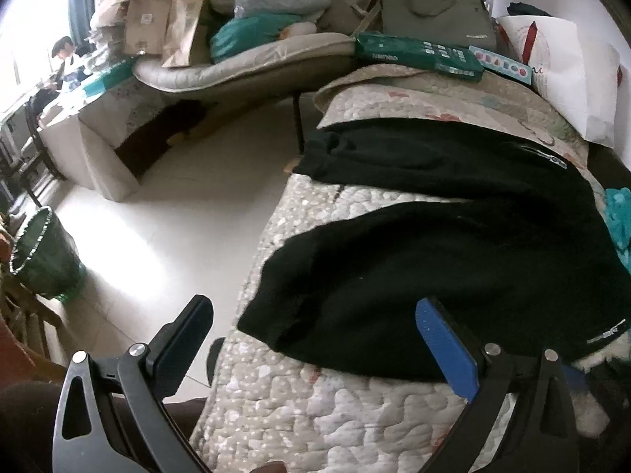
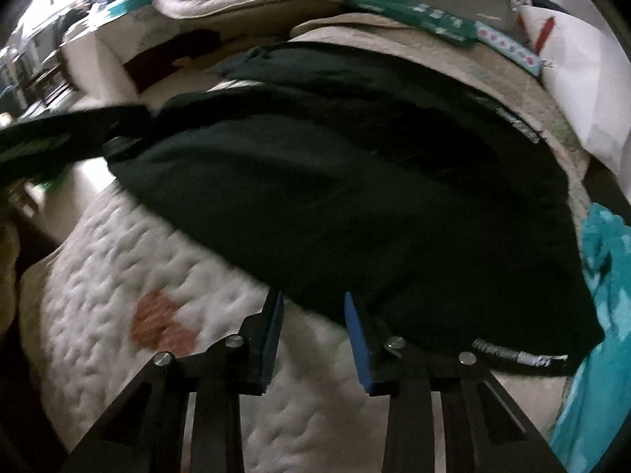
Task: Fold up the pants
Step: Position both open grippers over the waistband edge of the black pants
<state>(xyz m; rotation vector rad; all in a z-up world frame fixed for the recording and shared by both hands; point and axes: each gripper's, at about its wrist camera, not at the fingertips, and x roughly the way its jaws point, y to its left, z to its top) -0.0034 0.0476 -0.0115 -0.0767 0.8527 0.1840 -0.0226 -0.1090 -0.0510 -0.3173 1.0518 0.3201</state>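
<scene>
Both grippers, left (image 1: 311,335) and right (image 2: 313,327), gape empty over black pants (image 1: 453,260) on a quilted bed (image 1: 315,414).

Black pants (image 1: 453,244) lie flat on the quilted bedspread (image 1: 315,414), legs spread apart.

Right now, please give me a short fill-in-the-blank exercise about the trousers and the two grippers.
1. The black fabric pants lie on a ____ bed cover.
2. The left gripper has jaws that stand wide ____.
3. The right gripper holds ____ between its fingers.
4. The woven basket stands on the ____.

Missing words: quilted; open; nothing; floor
</scene>
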